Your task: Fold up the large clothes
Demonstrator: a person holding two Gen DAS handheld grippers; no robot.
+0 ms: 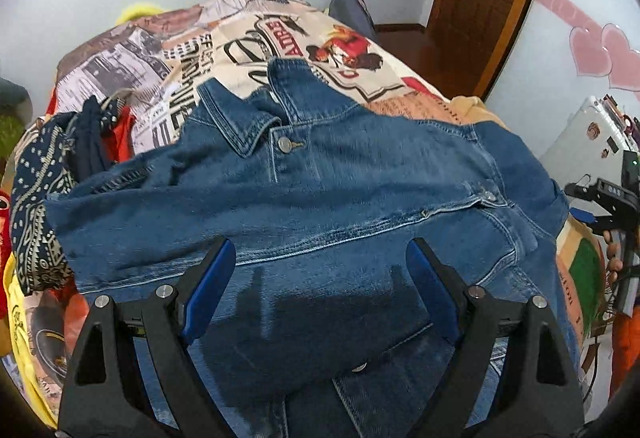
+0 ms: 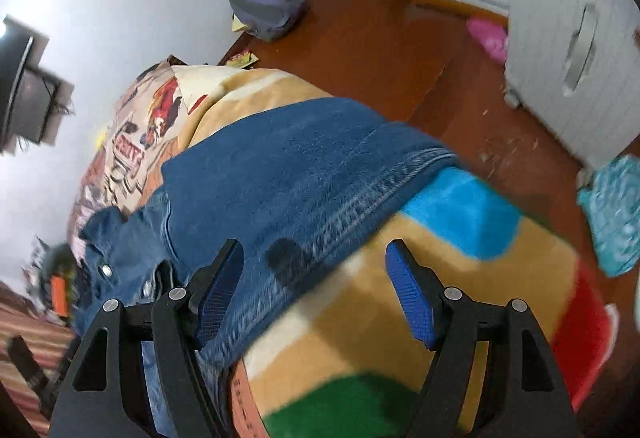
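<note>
A blue denim jacket [image 1: 320, 177] lies front up on the bed, collar and top button toward the far side. My left gripper [image 1: 322, 278] hovers just above its lower front panel, open wide, with nothing between the blue pads [image 1: 212, 290]. In the right wrist view the jacket's [image 2: 288, 173] stitched edge runs diagonally across a colourful blanket [image 2: 360, 318]. My right gripper [image 2: 316, 294] is open over that edge, the left pad above denim and the right pad over blanket, gripping nothing. A hand holds the right gripper [image 1: 612, 205] at the right edge of the left wrist view.
A printed bedspread [image 1: 224, 49] covers the bed. Loose clothes are piled at its left side, a navy patterned cloth [image 1: 36, 165] on top. A backpack [image 2: 264, 5] sits on the wooden floor by the wall, a teal cloth [image 2: 616, 209] near a white wardrobe [image 2: 580, 37].
</note>
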